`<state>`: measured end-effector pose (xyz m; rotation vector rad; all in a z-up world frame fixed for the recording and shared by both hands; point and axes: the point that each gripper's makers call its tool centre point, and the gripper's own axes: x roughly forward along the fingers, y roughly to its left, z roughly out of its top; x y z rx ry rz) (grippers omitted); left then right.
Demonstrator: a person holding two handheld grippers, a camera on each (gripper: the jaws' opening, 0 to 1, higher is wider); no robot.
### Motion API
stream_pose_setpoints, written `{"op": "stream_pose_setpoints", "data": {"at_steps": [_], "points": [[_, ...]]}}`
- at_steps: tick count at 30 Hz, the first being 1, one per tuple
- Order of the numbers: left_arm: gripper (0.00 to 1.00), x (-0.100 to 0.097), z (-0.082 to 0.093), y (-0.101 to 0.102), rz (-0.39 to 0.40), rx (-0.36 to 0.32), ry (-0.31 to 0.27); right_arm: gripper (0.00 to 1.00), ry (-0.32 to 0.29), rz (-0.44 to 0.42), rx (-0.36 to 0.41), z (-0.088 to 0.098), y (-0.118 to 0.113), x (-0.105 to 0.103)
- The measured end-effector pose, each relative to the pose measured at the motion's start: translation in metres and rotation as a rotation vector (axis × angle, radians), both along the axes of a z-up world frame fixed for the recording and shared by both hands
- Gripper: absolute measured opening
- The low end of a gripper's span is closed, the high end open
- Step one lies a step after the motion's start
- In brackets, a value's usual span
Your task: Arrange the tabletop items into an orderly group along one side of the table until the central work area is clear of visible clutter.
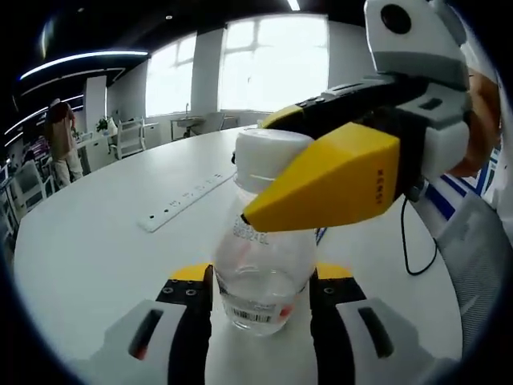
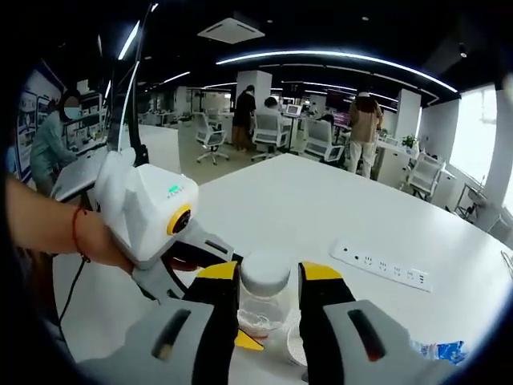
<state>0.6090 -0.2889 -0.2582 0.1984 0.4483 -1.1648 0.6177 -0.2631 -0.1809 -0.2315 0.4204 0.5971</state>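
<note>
A clear plastic bottle [image 1: 260, 277] with a white cap [image 1: 268, 152] stands upright on the white table [image 1: 96, 249]. My left gripper [image 1: 260, 301] is shut on the bottle's lower body, one jaw pressed against each side. My right gripper [image 2: 268, 281] comes in from the right of the left gripper view, and its yellow-tipped jaws are closed around the cap [image 2: 264, 273]. In the right gripper view the bottle [image 2: 260, 309] shows between my jaws. The left gripper's white housing [image 2: 152, 208] is on the left, held by a hand.
A white power strip [image 1: 188, 196] [image 2: 383, 269] lies on the table beyond the bottle. A black cable [image 1: 409, 241] runs over the table edge at the right. A crumpled blue-and-white wrapper [image 2: 437, 351] lies near the right jaw. Office chairs, desks and people fill the background.
</note>
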Motion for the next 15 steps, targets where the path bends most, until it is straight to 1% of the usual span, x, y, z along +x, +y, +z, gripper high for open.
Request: {"op": "stream_pose_setpoints", "data": {"at_steps": [5,10,13,15], "points": [[0.5,-0.0007,-0.0007,0.0009,0.008,0.003,0.01,0.35,-0.003,0.003,0.011,0.0046,-0.0013,0.0001],[0.53,-0.0009,0.0018,0.0017,0.018,0.0,0.014,0.38,-0.003,0.001,0.03,0.0071,-0.0028,-0.0003],[0.55,-0.0011,0.0002,0.0036,0.026,0.007,0.019,0.38,0.001,0.005,0.029,0.0065,-0.0038,-0.0015],[0.56,-0.0014,-0.0003,0.0048,0.031,0.01,0.022,0.41,0.002,0.004,0.038,0.0073,-0.0052,-0.0021]]}}
